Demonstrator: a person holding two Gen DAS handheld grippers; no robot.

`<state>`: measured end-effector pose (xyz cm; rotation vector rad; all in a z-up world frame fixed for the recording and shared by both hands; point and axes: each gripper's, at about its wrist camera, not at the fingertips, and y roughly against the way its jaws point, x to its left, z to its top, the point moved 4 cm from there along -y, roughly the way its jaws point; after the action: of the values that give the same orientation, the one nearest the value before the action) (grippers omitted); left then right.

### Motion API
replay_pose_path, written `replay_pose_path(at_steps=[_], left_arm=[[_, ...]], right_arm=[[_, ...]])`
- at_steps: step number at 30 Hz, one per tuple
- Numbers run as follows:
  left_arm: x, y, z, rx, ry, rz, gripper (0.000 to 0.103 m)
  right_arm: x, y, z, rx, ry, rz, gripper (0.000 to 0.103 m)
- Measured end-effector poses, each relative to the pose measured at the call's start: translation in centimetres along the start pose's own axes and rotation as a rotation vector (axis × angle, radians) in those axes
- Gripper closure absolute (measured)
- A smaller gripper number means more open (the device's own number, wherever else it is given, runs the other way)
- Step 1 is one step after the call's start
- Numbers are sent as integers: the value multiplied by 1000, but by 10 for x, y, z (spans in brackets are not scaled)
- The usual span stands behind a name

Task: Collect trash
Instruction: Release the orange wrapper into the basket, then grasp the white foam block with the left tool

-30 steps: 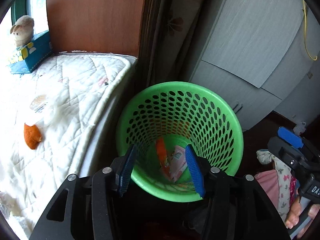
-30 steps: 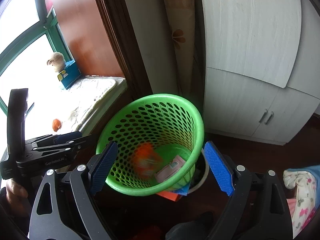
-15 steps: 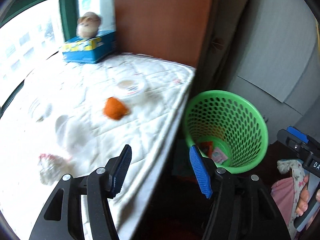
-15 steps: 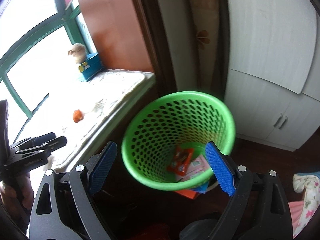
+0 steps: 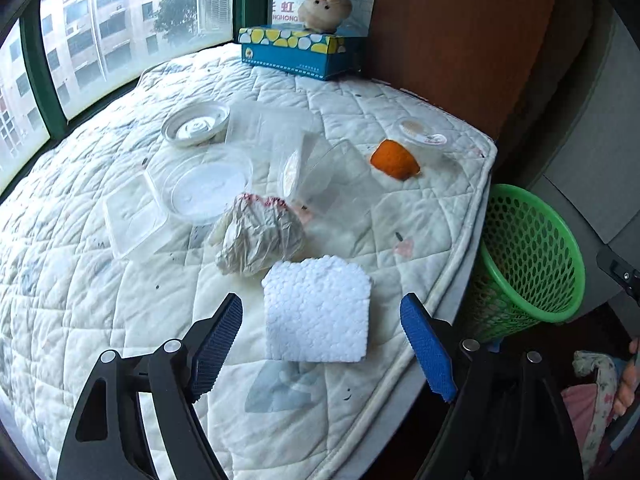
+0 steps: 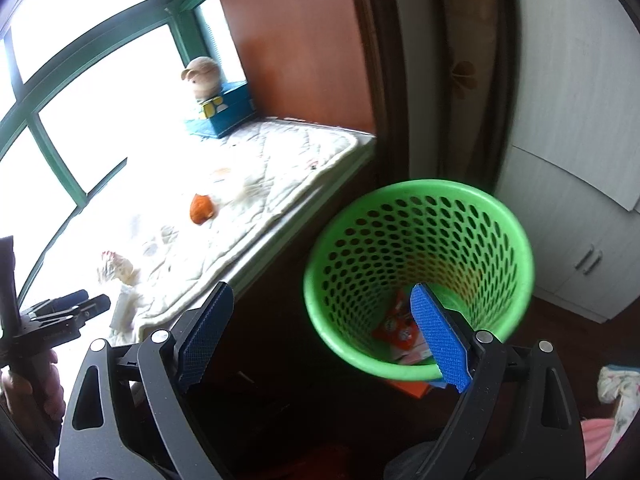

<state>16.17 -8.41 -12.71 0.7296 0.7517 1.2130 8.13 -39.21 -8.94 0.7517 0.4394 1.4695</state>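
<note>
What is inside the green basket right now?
The green basket holds an orange snack wrapper and a pale packet under it at the bottom. The right gripper's finger covers part of the bottom, so anything behind it is hidden.

Quilted mat (image 6: pixel 280 152) washed out by window glare, green basket's (image 5: pixel 532 248) inside hidden in left view.

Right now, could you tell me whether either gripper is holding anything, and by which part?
Nothing is held. The left gripper is opening above the foam block, without touching it; the right gripper is open and empty.
</note>
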Motion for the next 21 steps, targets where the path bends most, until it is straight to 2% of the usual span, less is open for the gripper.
replay_pose_path(at_steps=[8, 14, 21], left_arm=[[5, -20, -6, 47, 16, -40, 25], [12, -26, -9, 75, 55, -109, 45], [23, -2, -8, 25, 66, -131, 46]], right_arm=[[31, -6, 3, 8, 43, 32, 13], [55, -14, 5, 23, 84, 59, 13], [89, -32, 12, 44, 142, 114, 13]])
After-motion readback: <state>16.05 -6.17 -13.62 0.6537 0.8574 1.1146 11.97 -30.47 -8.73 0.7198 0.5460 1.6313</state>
